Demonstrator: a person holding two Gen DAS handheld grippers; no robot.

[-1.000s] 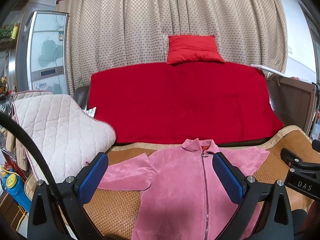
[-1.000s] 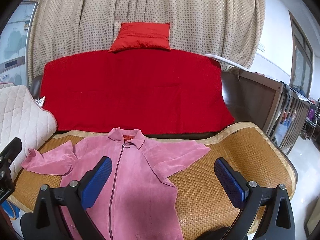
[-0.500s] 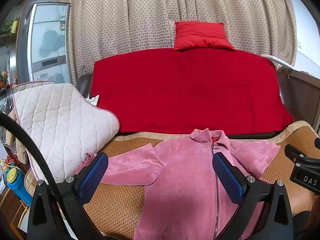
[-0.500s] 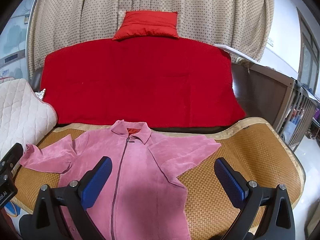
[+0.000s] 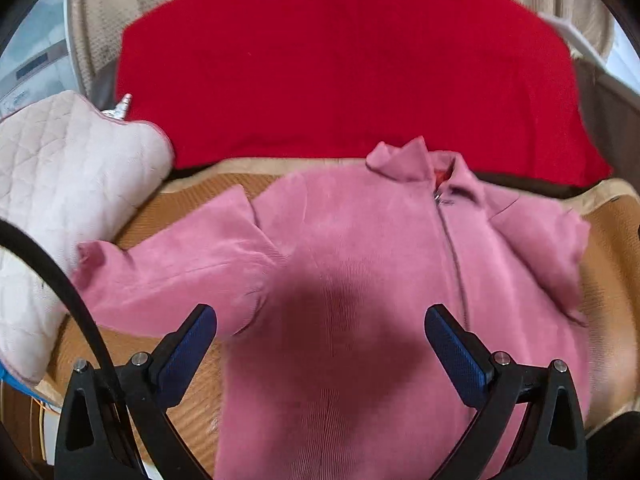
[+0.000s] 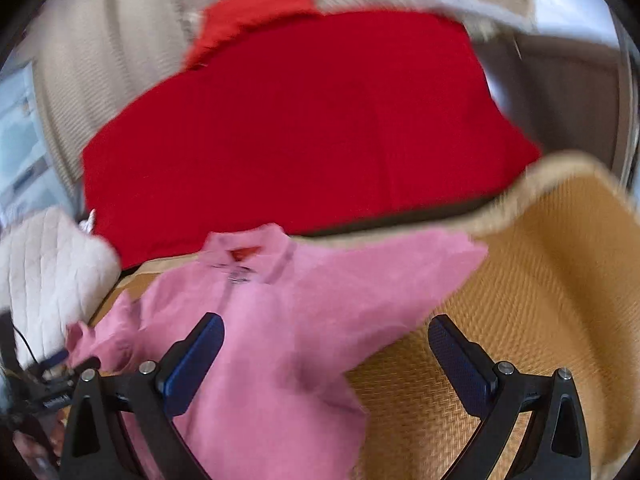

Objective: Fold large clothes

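The pink zip-front corduroy jacket (image 5: 360, 264) lies spread on the woven straw sofa mat (image 6: 540, 280), under the wide-open, empty left tongs (image 5: 320, 344) and right tongs (image 6: 326, 354).

Both grippers closer to the jacket
Left gripper (image 5: 320, 344) and right gripper (image 6: 326, 354) have dropped toward the jacket (image 5: 360, 264), jaws wide.

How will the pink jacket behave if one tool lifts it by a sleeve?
Probably floppy: the pink jacket lies flat on the woven mat with soft creases, so the body would drape and trail. The napped cloth likely grips rather than slips. Both the left tool and right tool are open.
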